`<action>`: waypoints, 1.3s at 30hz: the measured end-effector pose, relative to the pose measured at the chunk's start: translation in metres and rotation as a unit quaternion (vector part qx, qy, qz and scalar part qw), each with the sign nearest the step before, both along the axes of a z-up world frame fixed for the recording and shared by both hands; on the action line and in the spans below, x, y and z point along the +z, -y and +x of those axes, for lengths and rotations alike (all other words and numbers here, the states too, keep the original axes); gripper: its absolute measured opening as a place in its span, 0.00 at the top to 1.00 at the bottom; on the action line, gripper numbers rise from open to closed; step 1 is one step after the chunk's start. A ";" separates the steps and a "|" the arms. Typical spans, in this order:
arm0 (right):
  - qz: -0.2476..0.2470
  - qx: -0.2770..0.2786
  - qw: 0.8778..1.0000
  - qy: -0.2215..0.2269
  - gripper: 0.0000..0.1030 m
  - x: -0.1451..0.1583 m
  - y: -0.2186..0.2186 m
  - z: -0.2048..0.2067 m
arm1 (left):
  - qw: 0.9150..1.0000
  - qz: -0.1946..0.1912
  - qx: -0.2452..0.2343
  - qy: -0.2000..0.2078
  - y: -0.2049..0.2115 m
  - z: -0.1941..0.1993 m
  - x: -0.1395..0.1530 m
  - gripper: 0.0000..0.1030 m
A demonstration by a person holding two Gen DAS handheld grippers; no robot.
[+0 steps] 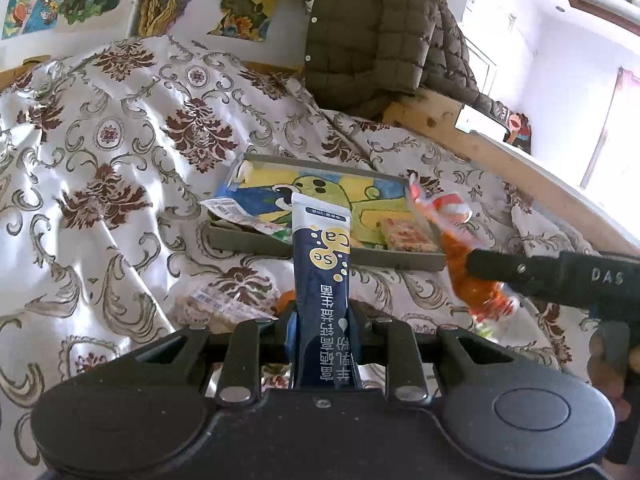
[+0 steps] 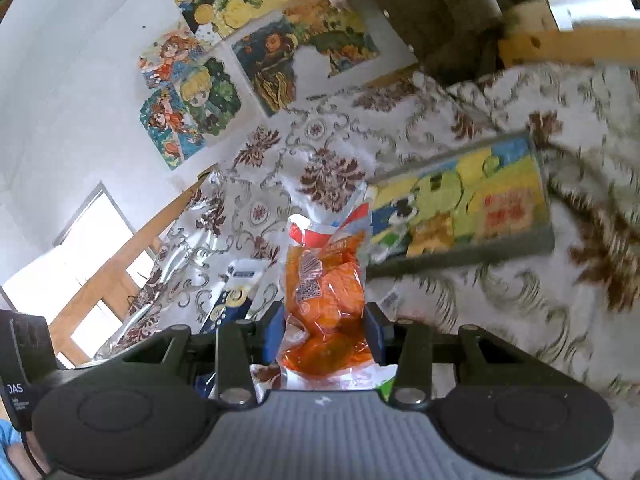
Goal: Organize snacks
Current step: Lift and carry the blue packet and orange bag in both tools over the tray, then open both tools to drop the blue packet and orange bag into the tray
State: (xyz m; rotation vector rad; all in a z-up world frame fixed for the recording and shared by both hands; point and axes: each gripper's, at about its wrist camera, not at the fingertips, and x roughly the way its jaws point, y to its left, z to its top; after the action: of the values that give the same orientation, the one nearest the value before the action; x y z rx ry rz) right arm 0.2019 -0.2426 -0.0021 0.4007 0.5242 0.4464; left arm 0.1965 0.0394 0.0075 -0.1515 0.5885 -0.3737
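My left gripper (image 1: 322,312) is shut on a dark blue stick packet (image 1: 322,264) with a white top, held upright above the bedspread just short of the tray. My right gripper (image 2: 326,316) is shut on a clear packet of orange snack (image 2: 326,288); in the left wrist view this packet (image 1: 460,248) hangs over the tray's right front corner. The shallow grey tray (image 1: 248,240) has a yellow, green and blue cartoon floor and holds a red-printed snack bar (image 1: 406,236) and a pale wrapper (image 1: 236,212). The tray also shows in the right wrist view (image 2: 472,256).
A floral bedspread (image 1: 120,140) covers the bed. A clear-wrapped snack (image 1: 224,304) lies on it left of my left gripper. A wooden bed rail (image 1: 460,128) runs along the right, with an olive quilted jacket (image 1: 380,28) hanging behind. Cartoon pictures (image 2: 192,92) cover the wall.
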 end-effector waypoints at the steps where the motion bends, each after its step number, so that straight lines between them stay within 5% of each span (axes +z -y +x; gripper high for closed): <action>1: 0.001 -0.001 1.000 0.002 0.55 0.004 0.003 0.001 | 1.000 -0.001 0.000 0.001 0.001 0.002 0.001 0.74; 10: -0.017 -0.018 1.000 0.017 0.54 0.023 0.052 0.027 | 1.000 0.001 -0.009 0.019 0.022 0.041 0.032 0.74; 16: 0.015 -0.066 0.997 0.026 0.54 0.010 0.077 0.056 | 1.000 -0.005 0.011 0.007 0.042 0.085 0.041 0.74; 26: 0.027 -0.084 0.996 0.015 0.54 -0.024 0.092 0.112 | 0.996 -0.047 0.055 -0.059 0.088 0.169 0.009 0.74; 39: 0.030 -0.117 0.993 0.003 0.53 -0.042 0.104 0.162 | 0.994 -0.056 0.059 -0.075 0.142 0.244 -0.029 0.74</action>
State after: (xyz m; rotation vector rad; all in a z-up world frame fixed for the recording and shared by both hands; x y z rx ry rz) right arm 0.3636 -0.3467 -0.0443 0.5116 0.4528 0.2363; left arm 0.4406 -0.1025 -0.0217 -0.3241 0.7041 -0.2814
